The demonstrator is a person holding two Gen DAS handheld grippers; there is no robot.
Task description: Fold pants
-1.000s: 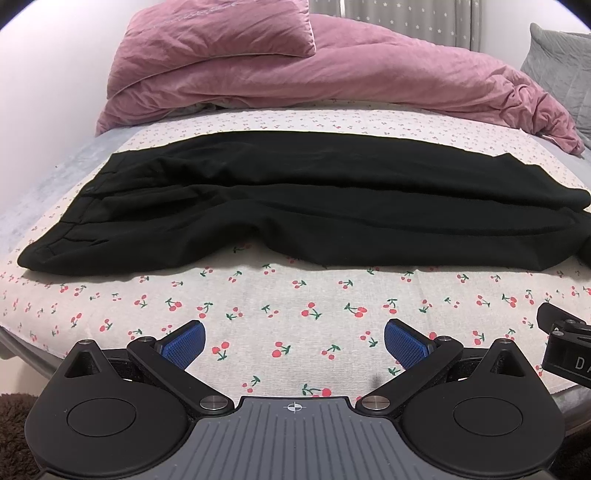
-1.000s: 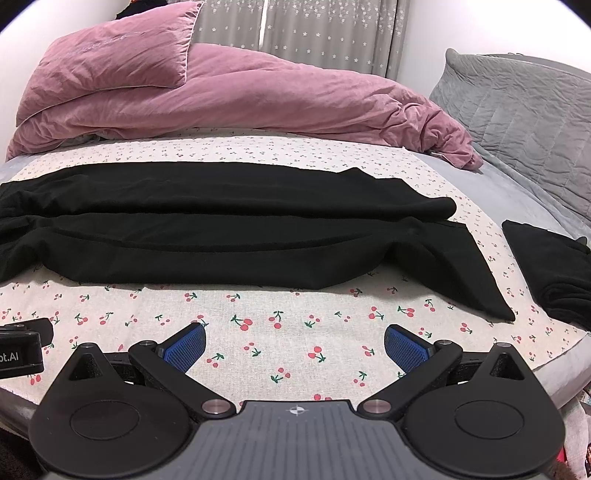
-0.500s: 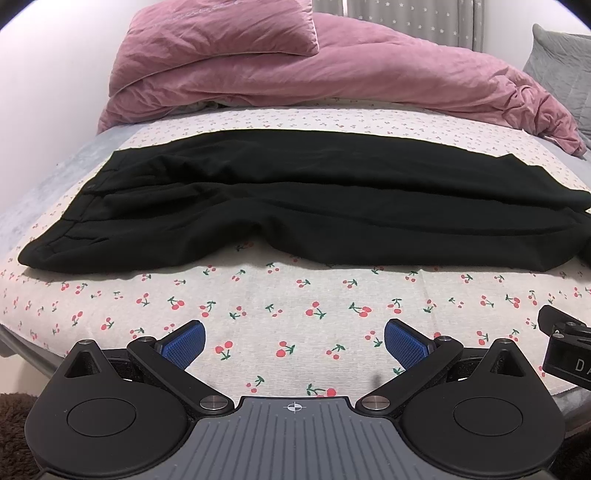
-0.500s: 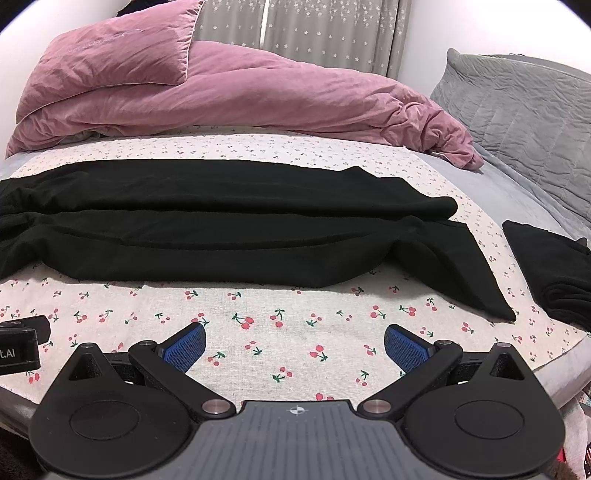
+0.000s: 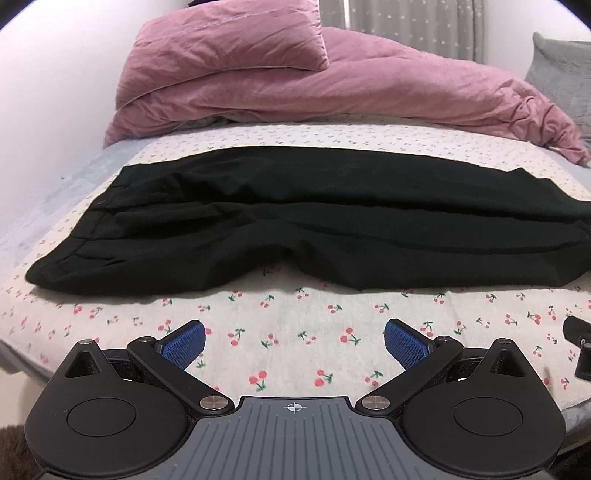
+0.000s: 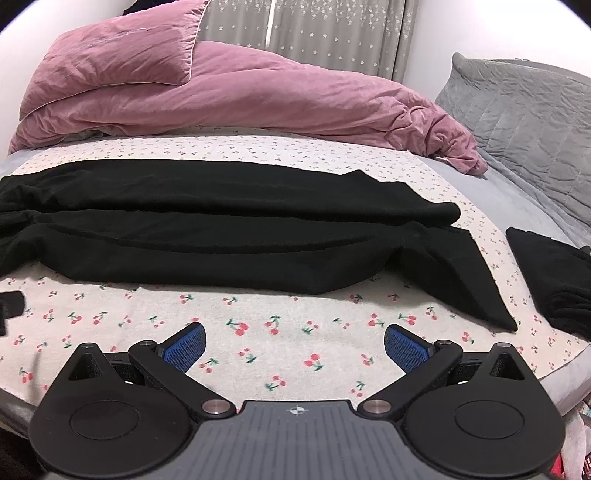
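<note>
A: What is on the bed?
B: A cherry sheet (image 5: 295, 325), soft and thin. Black pants (image 5: 295, 221) lie flat across the middle, long and a bit wrinkly. A puffy pink blanket (image 6: 258, 92) sits behind.
A: And the tongs?
B: The left gripper (image 5: 293, 341) and right gripper (image 6: 295, 341) are wide open, holding nothing, over the sheet near the pants.

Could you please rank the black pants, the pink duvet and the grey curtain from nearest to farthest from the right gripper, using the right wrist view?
From the right gripper:
1. black pants, straight ahead on the sheet.
2. pink duvet, behind them.
3. grey curtain, farthest, at the back wall.
</note>
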